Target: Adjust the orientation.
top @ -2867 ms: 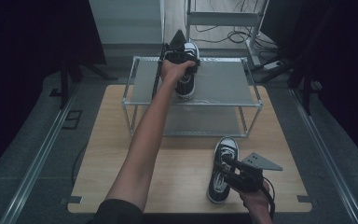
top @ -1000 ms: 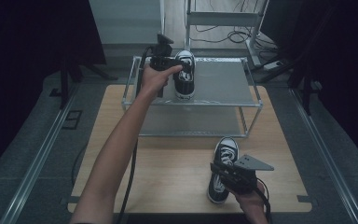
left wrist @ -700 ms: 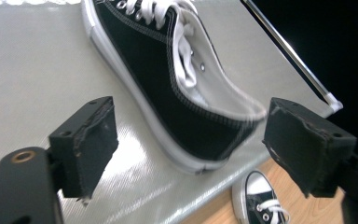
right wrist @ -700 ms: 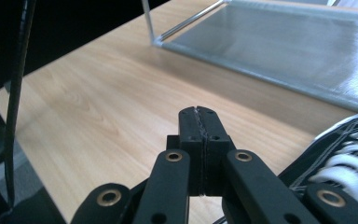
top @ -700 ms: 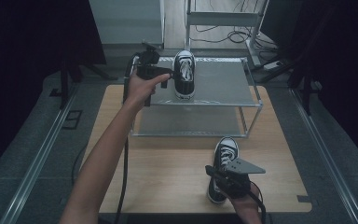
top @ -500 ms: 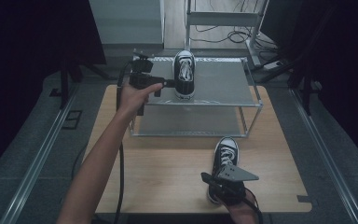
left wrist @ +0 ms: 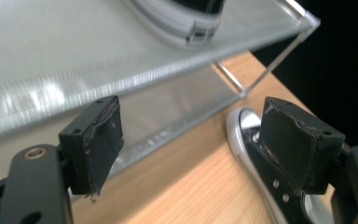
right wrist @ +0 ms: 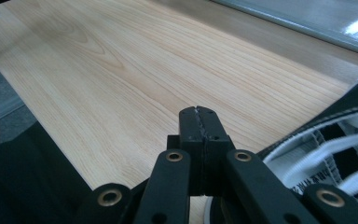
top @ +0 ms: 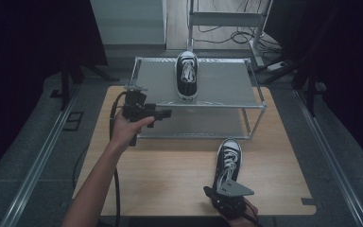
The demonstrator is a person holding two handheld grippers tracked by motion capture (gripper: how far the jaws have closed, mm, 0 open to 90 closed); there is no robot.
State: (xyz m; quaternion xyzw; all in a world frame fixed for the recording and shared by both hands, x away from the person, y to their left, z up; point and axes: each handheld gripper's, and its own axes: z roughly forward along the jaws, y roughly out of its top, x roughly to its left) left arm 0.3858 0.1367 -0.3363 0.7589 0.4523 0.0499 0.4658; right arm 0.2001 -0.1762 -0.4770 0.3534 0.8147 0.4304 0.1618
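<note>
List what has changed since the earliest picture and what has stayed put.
The left gripper let go of the shoe on the shelf and drew back down to the rack's left front corner; its jaws, empty, have just been closing partway. The right gripper slid back along the shoe on the table, jaws shut. Both shoes stayed put.

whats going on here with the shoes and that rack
A person with a tool in each hand is putting a pair of black sneakers on a metal shelf rack. One sneaker stands on the top shelf. The left tool, jaws apart and empty, has just been closing and hangs by the rack's front left corner. The right tool is shut beside the second sneaker on the wooden table.
</note>
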